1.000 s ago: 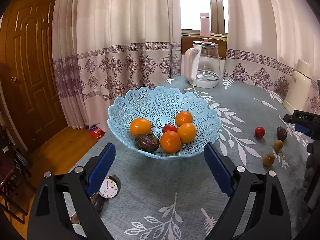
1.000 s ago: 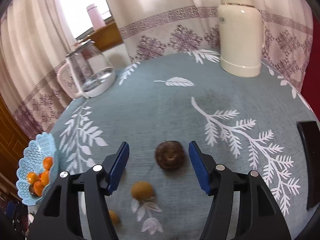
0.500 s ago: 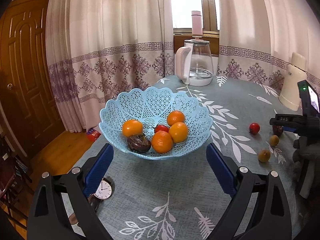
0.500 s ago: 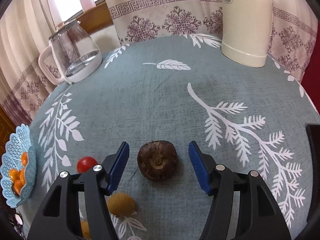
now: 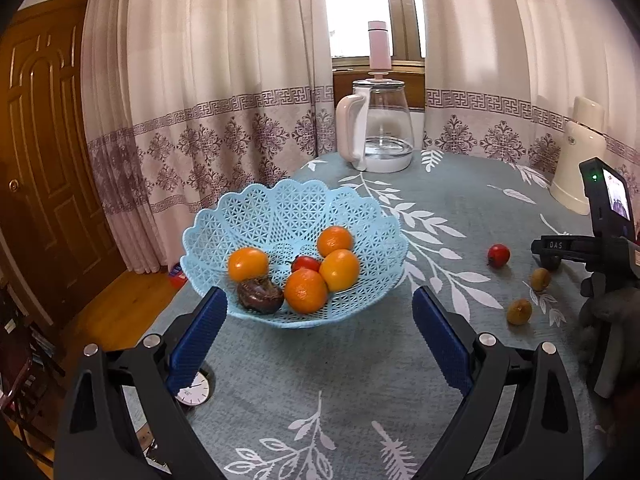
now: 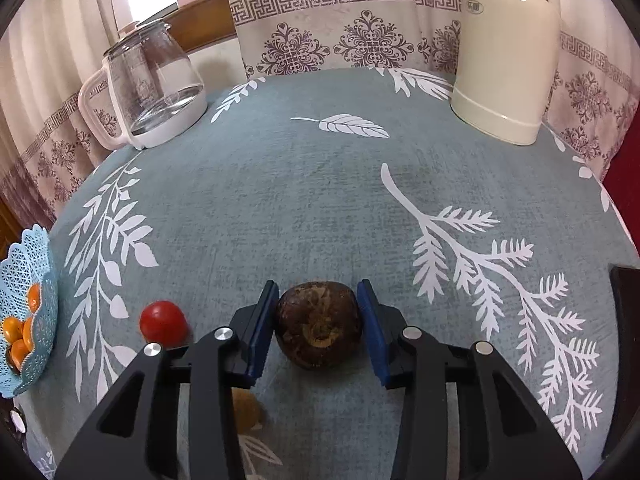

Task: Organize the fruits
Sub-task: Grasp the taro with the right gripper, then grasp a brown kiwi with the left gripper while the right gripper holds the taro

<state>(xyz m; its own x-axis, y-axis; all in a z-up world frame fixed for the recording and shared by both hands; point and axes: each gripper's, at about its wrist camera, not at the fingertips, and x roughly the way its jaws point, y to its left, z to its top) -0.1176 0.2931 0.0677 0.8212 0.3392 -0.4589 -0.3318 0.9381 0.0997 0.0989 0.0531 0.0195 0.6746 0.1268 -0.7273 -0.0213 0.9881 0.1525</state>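
A light blue lattice basket [image 5: 280, 208] holds three oranges [image 5: 306, 291], a small red fruit and a dark brown fruit [image 5: 260, 295]. My left gripper [image 5: 318, 296] hangs open just in front of it, holding nothing. On the cloth to the right lie a red fruit [image 5: 498, 256] and two yellow-brown fruits [image 5: 519, 311]. In the right wrist view my right gripper [image 6: 318, 292] is shut on a dark brown round fruit [image 6: 319, 324] that rests on the table, both blue pads against its sides. The red fruit [image 6: 163, 322] sits left of it. One yellow-brown fruit [image 6: 246, 408] is half hidden behind the left finger.
A glass kettle [image 5: 380, 136] and a cream thermos jug [image 6: 508, 60] stand at the table's far side. A wristwatch [image 5: 194, 390] lies near the left edge, and a dark flat object [image 6: 626, 340] at the right edge. A gloved hand [image 5: 608, 312] holds the right gripper.
The right gripper moved forward over the dark brown fruit and its jaws went from wide open to closed on it. The left gripper stayed open and shifted only slightly.
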